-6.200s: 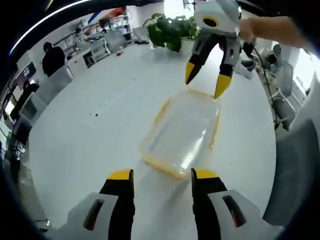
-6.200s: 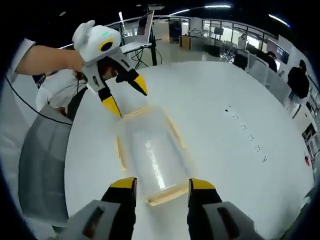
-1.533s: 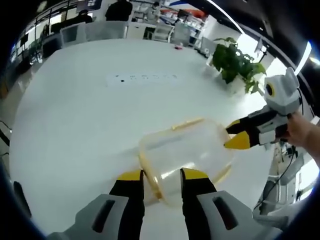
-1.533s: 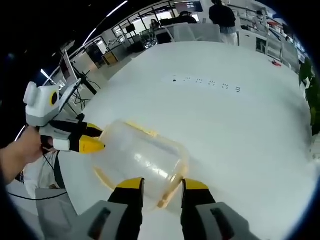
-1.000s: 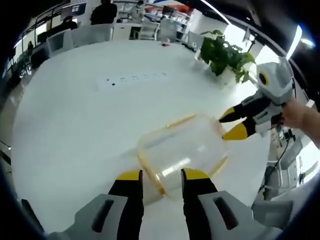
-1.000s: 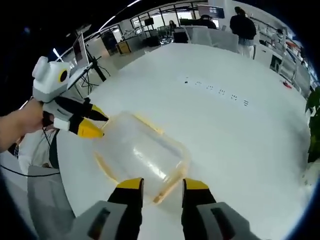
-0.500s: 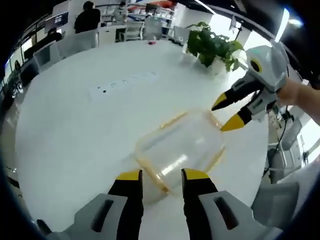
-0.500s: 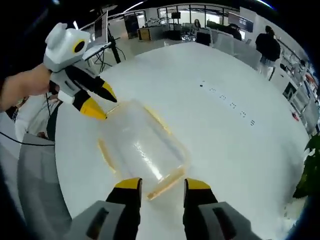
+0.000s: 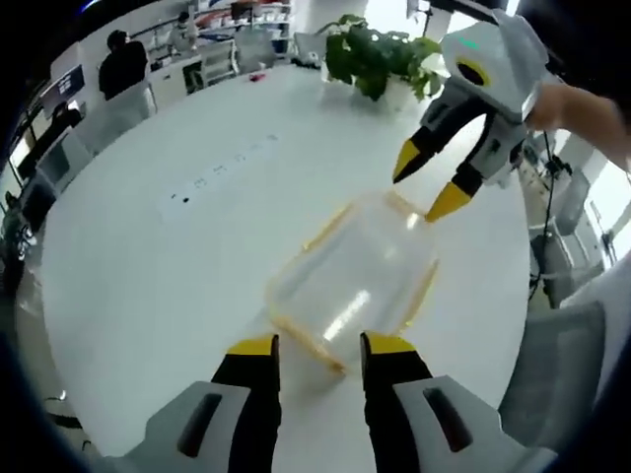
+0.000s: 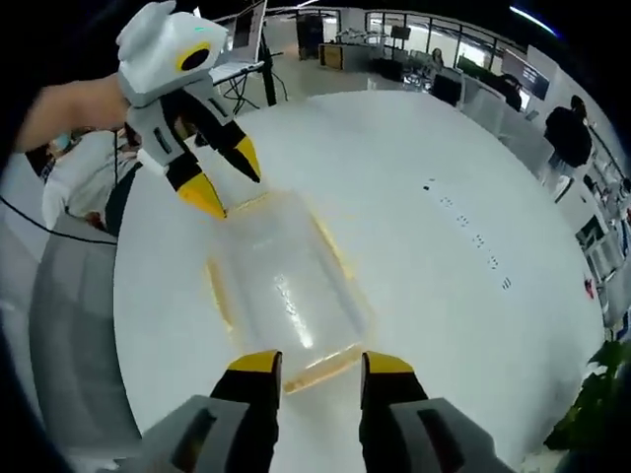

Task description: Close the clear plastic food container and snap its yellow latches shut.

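Observation:
The clear plastic container (image 9: pixel 355 276) lies on the round white table (image 9: pixel 148 266) with its lid on, and yellow latch flaps (image 9: pixel 304 342) stick out along its edges. My left gripper (image 9: pixel 320 347) is open, its jaws standing either side of the container's near end. My right gripper (image 9: pixel 427 183) hangs open just over the far end, held by a hand. From the other side, the container (image 10: pixel 286 286) runs away from my open right gripper (image 10: pixel 320 363). The left gripper (image 10: pixel 225 179) hovers open at the far corner.
A potted plant (image 9: pixel 380 54) stands at the table's far edge. A row of small sockets (image 9: pixel 212 177) (image 10: pixel 468 236) is set into the tabletop. A grey chair (image 10: pixel 64 325) stands close beside the table. People and desks fill the background.
Both views have swung round the container. Each gripper, seen from the other's camera, has risen from beside the container's end to above it, with its jaws spread wider.

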